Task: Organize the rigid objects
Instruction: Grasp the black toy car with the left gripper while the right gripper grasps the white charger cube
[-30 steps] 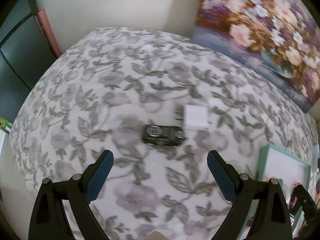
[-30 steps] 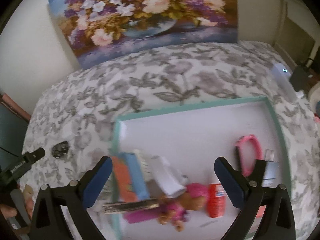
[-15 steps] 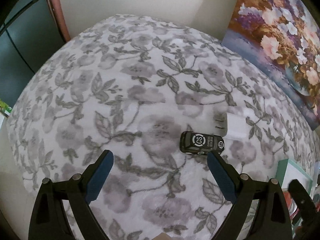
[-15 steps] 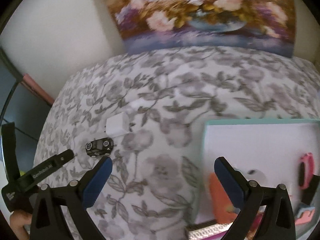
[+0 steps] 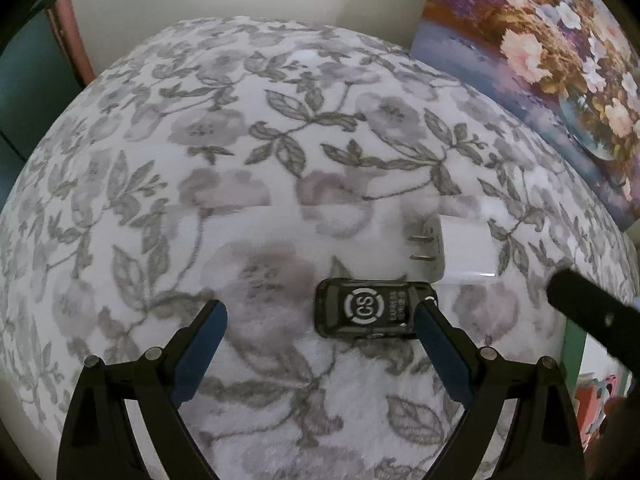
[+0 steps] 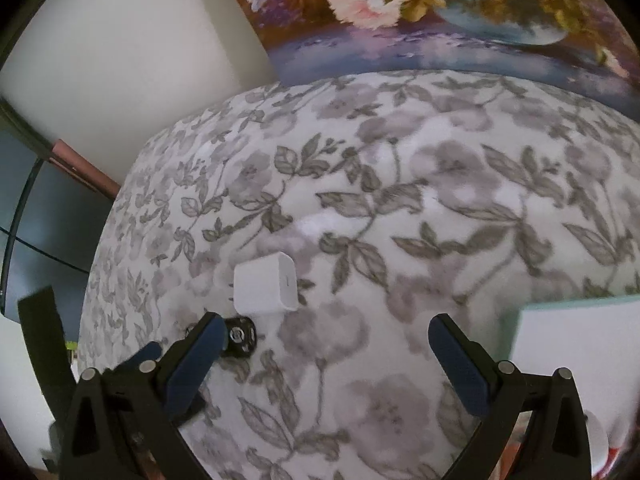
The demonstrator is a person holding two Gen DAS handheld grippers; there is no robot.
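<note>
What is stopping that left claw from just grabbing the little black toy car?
Nothing visible. The left gripper is open, and the toy car lies on the floral cloth right by its right fingertip. The white charger sits just behind the car, not in front.

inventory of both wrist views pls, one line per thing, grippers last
toy car: 1, black with white CS roundel, on the blanket by the left gripper's right finger
charger: 1, white, two prongs, on the blanket just beyond the car
blanket: 1, white with grey floral print, under everything
tray: 1, white with teal rim, right edge of the blanket
painting: 1, flowers in a vase, leaning on the wall behind
left gripper: black, blue pads, open
right gripper: black, blue pads, open
</note>
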